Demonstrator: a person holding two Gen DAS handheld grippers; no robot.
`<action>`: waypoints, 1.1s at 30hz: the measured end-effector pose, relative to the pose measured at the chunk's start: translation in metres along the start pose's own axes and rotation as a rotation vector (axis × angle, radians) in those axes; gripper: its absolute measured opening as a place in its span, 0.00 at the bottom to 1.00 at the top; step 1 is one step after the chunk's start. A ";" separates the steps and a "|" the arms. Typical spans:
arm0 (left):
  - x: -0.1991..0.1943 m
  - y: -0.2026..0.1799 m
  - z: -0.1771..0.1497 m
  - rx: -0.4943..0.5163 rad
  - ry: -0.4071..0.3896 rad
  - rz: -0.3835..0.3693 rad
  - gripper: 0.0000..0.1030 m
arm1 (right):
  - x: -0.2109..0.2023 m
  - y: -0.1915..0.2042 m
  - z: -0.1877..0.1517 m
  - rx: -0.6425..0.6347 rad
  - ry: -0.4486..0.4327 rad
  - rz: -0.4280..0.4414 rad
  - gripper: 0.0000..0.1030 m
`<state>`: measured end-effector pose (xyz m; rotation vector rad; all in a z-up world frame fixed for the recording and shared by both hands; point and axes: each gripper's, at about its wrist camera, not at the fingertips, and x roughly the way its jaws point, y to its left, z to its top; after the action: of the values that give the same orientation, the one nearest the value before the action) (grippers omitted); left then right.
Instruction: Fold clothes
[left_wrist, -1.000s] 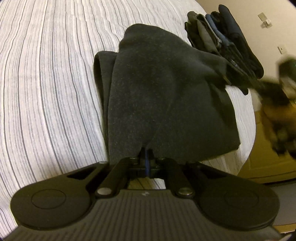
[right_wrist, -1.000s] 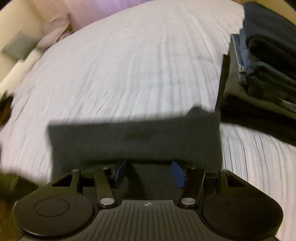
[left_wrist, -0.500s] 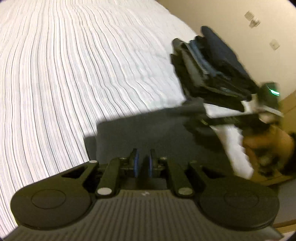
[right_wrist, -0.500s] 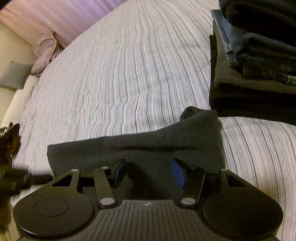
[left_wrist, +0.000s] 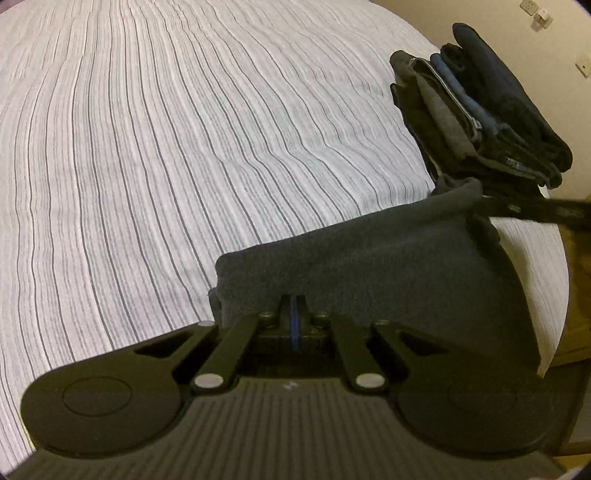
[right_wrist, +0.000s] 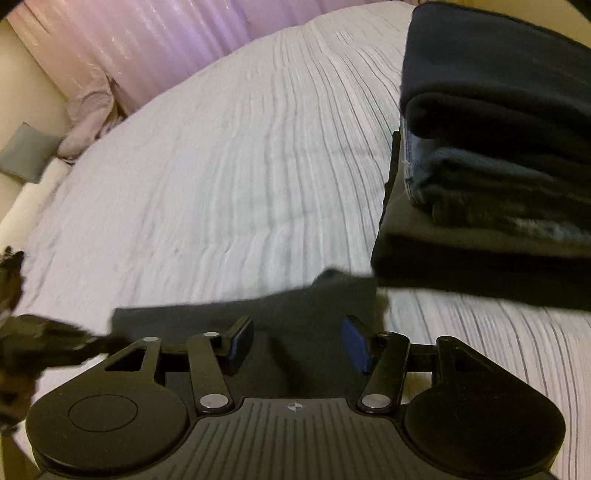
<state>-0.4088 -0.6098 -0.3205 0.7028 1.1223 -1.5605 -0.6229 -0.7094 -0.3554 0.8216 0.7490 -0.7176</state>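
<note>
Now laid flat and folded on the striped white bedspread (left_wrist: 184, 155) beside the stack of folded dark clothes (left_wrist: 480, 110): dark grey fleece garment (left_wrist: 369, 266), previously lifted; left gripper (left_wrist: 293, 325) fingers again pinched on its near edge, right gripper (right_wrist: 297, 345) fingers wide apart, empty.

Your left gripper (left_wrist: 294, 320) was pressed fully together, while your right gripper (right_wrist: 297, 343) stood spread wide.

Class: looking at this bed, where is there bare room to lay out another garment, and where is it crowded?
Free: the striped bedspread left of the dark folded garment, stretching toward the far curtain. Crowded: the right edge, where the stack of folded clothes sits beside that garment.
</note>
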 end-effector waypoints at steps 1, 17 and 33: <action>0.001 0.001 0.000 -0.008 0.001 -0.004 0.03 | 0.013 -0.002 0.003 -0.002 0.024 -0.007 0.56; 0.000 0.000 0.006 -0.018 0.033 -0.012 0.03 | -0.034 0.035 -0.061 -0.003 0.065 -0.065 0.56; -0.014 -0.012 0.006 0.082 0.034 -0.007 0.06 | -0.075 0.086 -0.105 -0.212 0.054 -0.182 0.63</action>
<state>-0.4153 -0.6094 -0.3030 0.7840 1.0915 -1.6129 -0.6262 -0.5598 -0.3122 0.5864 0.9400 -0.7658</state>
